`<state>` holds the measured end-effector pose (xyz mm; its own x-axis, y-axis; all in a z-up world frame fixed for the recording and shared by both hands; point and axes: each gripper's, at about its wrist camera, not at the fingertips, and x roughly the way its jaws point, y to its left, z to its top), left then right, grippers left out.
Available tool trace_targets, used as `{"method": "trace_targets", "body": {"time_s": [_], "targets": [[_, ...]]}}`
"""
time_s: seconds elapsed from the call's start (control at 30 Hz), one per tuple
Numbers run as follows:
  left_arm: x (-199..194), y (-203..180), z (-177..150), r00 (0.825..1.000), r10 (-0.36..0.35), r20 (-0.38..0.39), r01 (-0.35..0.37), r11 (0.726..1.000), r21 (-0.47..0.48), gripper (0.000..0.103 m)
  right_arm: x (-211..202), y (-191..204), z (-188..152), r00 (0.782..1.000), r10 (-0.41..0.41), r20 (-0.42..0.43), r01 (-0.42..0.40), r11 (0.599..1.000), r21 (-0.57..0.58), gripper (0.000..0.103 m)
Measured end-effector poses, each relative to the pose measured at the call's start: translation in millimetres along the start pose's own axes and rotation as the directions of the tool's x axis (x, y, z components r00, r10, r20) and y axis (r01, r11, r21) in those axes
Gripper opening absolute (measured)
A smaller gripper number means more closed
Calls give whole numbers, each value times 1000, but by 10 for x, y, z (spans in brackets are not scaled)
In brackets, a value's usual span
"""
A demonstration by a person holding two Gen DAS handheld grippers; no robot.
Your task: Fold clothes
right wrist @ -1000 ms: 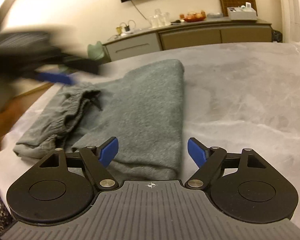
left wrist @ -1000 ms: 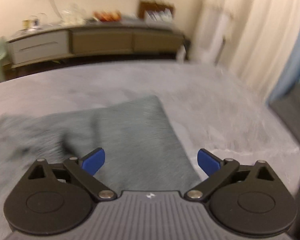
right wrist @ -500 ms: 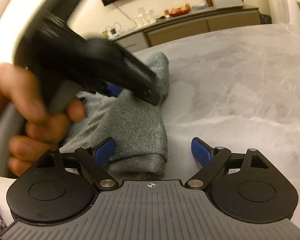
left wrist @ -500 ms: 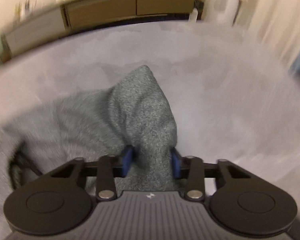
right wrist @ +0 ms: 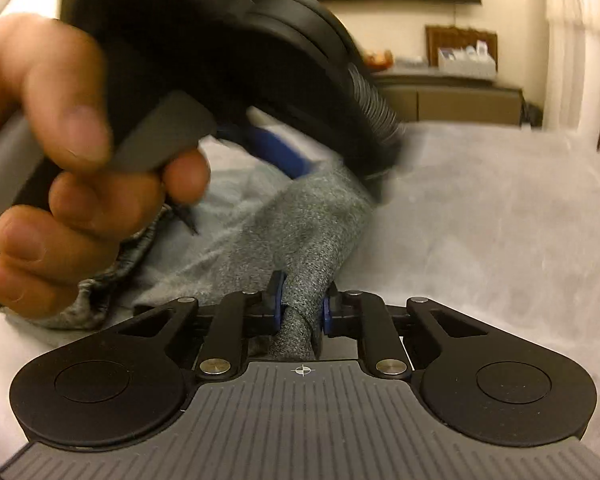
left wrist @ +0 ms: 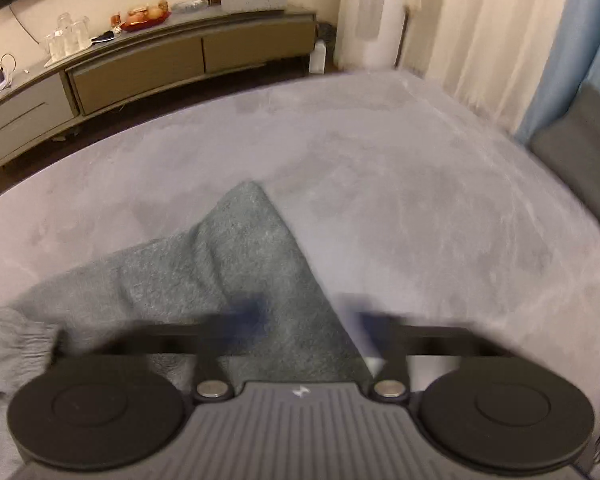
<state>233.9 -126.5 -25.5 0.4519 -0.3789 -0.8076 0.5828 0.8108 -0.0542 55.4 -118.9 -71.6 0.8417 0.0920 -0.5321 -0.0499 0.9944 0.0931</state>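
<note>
Jaws of both grippers are closing on bunched, nubbly grey knit garment (right wrist: 316, 236).

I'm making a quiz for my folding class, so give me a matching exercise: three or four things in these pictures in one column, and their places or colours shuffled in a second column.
Things:
1. grey knitted garment
2. long low brown sideboard
3. cream pleated curtain
4. right hand-held gripper

Places or colours:
A. hanging at the right
B. closing on a bunched fold
C. against the far wall
D. lying on the pale grey bedcover

Pairs: 1-D, 2-C, 3-A, 4-B
</note>
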Motion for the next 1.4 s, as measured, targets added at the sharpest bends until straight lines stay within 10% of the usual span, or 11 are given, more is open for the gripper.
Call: {"method": "trace_targets", "body": {"time_s": [0.27, 0.37, 0.43, 0.6, 0.8, 0.87, 0.9, 0.97, 1.07, 1.27, 1.4], "targets": [[-1266, 1386, -509, 955, -120, 272, 194, 945, -265, 20, -230, 1209, 473, 988, 55, 143, -9, 953, -304, 10], [-1839, 2063, -1148, 931, 80, 356, 79, 908, -412, 86, 0, 2016, 499, 987, 87, 138, -16, 894, -448, 9], [-2117, 2465, -1743, 901, 223, 372, 17, 839, -545, 90, 267, 2554, 385, 990, 107, 96, -37, 837, -545, 9], [-1842, 2761, -2886, 945, 253, 207, -43, 724, -688, 79, 889, 3221, -208, 992, 94, -86, -127, 648, -751, 9], [-1441, 1883, -2721, 984, 2, 180, 95, 844, -528, 74, 672, 2629, -258, 995, 30, -98, -102, 429, -897, 6], [-1367, 1308, -2661, 972, -152, 179, 210, 902, -376, 74, 628, 2167, -195, 995, -84, -61, -24, 383, -923, 7], [-1328, 1037, -2651, 953, -249, 174, 293, 905, -308, 52, 633, 1906, -173, 988, -147, -38, 19, 367, -930, 9], [-1333, 760, -2641, 925, -328, 194, 371, 889, -267, 59, 661, 1386, -146, 967, -254, -3, 90, 354, -931, 13], [-1481, 707, -2613, 911, -324, 255, 382, 896, -225, 61, 425, 883, -52, 944, -331, 5, 157, 436, -886, 42], [-1523, 1128, -2274, 882, -288, 372, 402, 872, -278, 72, -366, 458, 233, 982, -182, 55, 189, 901, -391, 51], [-1005, 1024, -1869, 947, -154, 280, 232, 935, -270, 62, 15, 544, 78, 997, -55, -48, 42, 971, -236, 42]]}}
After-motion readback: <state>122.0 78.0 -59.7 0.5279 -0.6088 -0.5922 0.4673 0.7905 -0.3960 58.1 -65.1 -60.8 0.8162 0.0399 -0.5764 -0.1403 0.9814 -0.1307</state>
